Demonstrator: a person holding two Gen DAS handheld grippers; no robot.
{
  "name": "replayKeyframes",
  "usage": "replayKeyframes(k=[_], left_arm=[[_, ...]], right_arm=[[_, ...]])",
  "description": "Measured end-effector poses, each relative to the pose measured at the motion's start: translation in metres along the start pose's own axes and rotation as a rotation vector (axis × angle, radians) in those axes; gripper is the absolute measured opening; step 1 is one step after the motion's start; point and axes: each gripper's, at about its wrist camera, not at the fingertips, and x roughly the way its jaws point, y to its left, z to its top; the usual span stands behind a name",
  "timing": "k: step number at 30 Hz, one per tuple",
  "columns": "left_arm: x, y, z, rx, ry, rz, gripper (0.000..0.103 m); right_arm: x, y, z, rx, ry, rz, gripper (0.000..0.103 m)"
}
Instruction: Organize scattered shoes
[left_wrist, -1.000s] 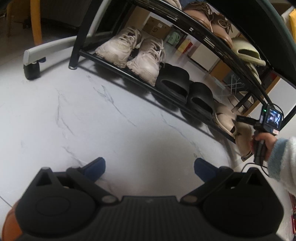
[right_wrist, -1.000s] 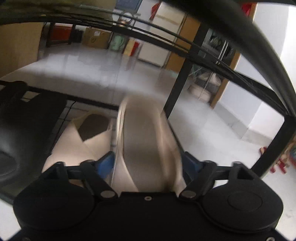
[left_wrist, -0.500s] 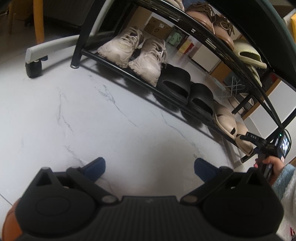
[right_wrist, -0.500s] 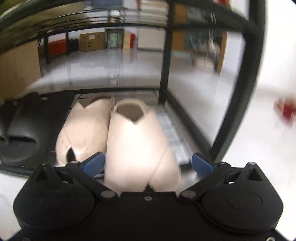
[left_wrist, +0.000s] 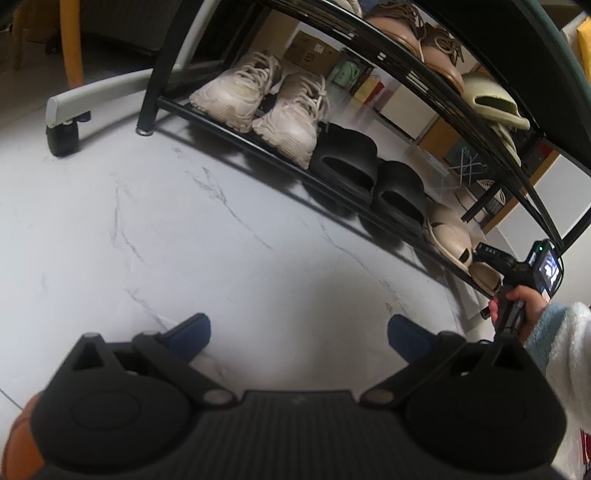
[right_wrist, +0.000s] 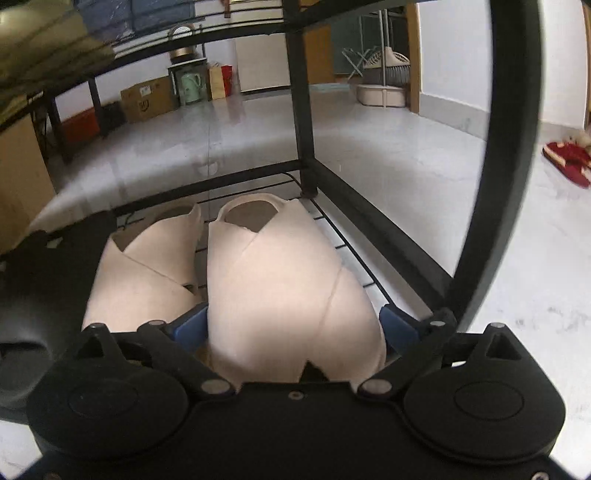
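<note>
My right gripper is open, its blue pads on either side of a beige slipper lying on the bottom shelf of the black shoe rack, beside its mate. Whether the pads touch the slipper I cannot tell. In the left wrist view the right gripper shows at the rack's right end by the beige slippers. My left gripper is open and empty above the marble floor. White sneakers and black slides fill the rest of the bottom shelf.
The upper shelf holds brown shoes and olive slides. A chair base with a castor stands left of the rack. A red item lies on the floor at right. Boxes stand beyond the rack.
The right gripper has set the beige slipper flat on the bottom shelf next to its mate and its jaws have widened. The left gripper has hardly moved.
</note>
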Motion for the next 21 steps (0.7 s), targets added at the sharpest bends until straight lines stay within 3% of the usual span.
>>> replayKeyframes(k=[6,13,21], left_arm=[[0.000,0.000,-0.001,-0.001,0.000,0.001,0.102],[0.001,0.000,-0.001,-0.003,0.003,0.002,0.102],[0.001,0.000,-0.001,-0.001,0.006,0.000,0.102]], right_arm=[[-0.015,0.008,-0.011,-0.103,-0.097,-0.013,0.095],[-0.035,0.005,-0.006,-0.030,-0.224,-0.016,0.095],[-0.005,0.005,-0.006,-0.068,-0.125,-0.047,0.098]])
